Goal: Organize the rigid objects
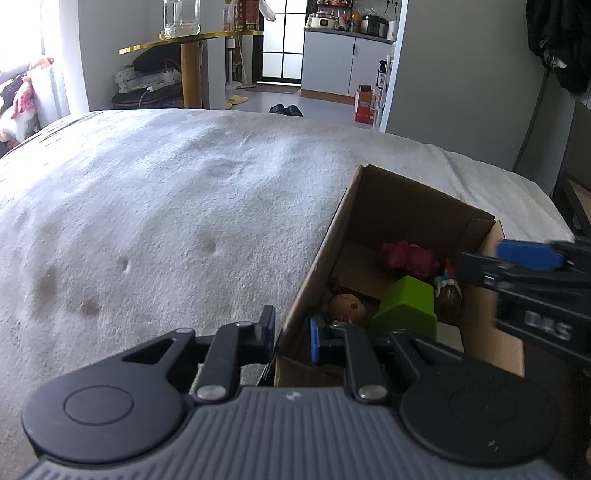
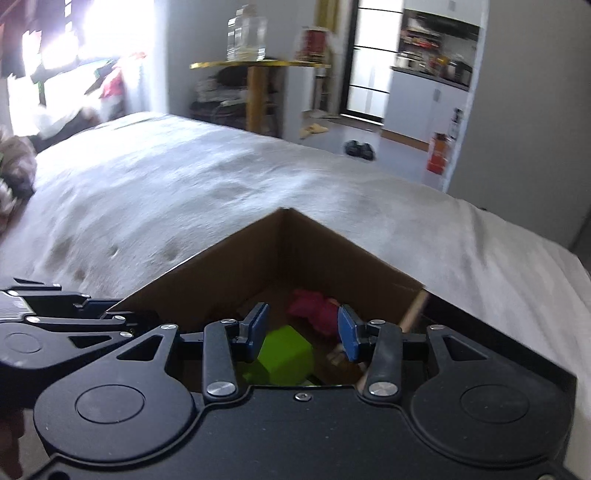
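An open cardboard box stands on the white bed cover. Inside lie a green block, a pink toy, a small doll head and a brown egg-shaped toy. My left gripper straddles the box's left wall at its near corner, one finger outside and one inside, jaws close around the cardboard. My right gripper is open and empty above the box, over the green block and pink toy. It also shows at the right edge of the left wrist view.
The bed's far edge drops to a grey floor with black slippers and an orange carton. A gold-edged side table with a glass jar stands beyond the bed. Bundled clothes lie at the left.
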Demonstrator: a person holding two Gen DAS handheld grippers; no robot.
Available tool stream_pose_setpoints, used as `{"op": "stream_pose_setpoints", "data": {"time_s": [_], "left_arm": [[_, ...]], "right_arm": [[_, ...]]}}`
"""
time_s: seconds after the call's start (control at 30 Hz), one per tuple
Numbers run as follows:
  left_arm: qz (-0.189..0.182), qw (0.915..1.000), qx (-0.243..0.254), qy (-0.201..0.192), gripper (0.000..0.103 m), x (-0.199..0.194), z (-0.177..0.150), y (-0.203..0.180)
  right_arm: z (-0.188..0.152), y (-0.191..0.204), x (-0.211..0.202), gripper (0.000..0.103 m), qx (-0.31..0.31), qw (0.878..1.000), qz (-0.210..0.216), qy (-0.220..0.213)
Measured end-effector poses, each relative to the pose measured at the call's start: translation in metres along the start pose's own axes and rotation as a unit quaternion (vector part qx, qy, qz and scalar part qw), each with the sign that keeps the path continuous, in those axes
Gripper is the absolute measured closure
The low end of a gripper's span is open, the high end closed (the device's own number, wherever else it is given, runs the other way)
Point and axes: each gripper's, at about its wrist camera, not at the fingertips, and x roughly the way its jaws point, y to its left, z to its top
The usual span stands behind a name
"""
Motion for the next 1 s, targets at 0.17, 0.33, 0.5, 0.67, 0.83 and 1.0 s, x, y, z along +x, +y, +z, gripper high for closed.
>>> {"op": "stream_pose_setpoints", "data": {"time_s": [0.17,0.33,0.5,0.67,0.83,1.0], "left_arm": [[-0.001,1.0,0.001,0.005,0.072,-0.009,0.01,0.002],[-0.016,0.9996,0.022,0.003,0.056,-0.025,0.019,-0.002],[-0.041,0.998,0.046,0.014,0.049,-0.038,0.024,-0.009],[-0.056,0.9964,0.063,0.009,0.037,-0.054,0.03,-0.015],[-0.066,0.9952,0.072,0.01,0.027,-0.068,0.036,-0.015],[-0.074,0.9937,0.084,0.006,0.019,-0.083,0.041,-0.011]], "right_arm": [[-0.01,-0.014,-0.023,0.057,0.028,0.999,-0.019,0.004],[-0.015,-0.025,-0.039,0.055,0.049,0.998,-0.031,0.007],[-0.02,-0.036,-0.058,0.05,0.072,0.997,-0.038,0.003],[-0.021,-0.043,-0.074,0.049,0.088,0.995,-0.043,-0.003],[-0.022,-0.046,-0.09,0.044,0.097,0.994,-0.045,-0.01],[-0.024,-0.049,-0.107,0.037,0.107,0.993,-0.05,-0.019]]}}
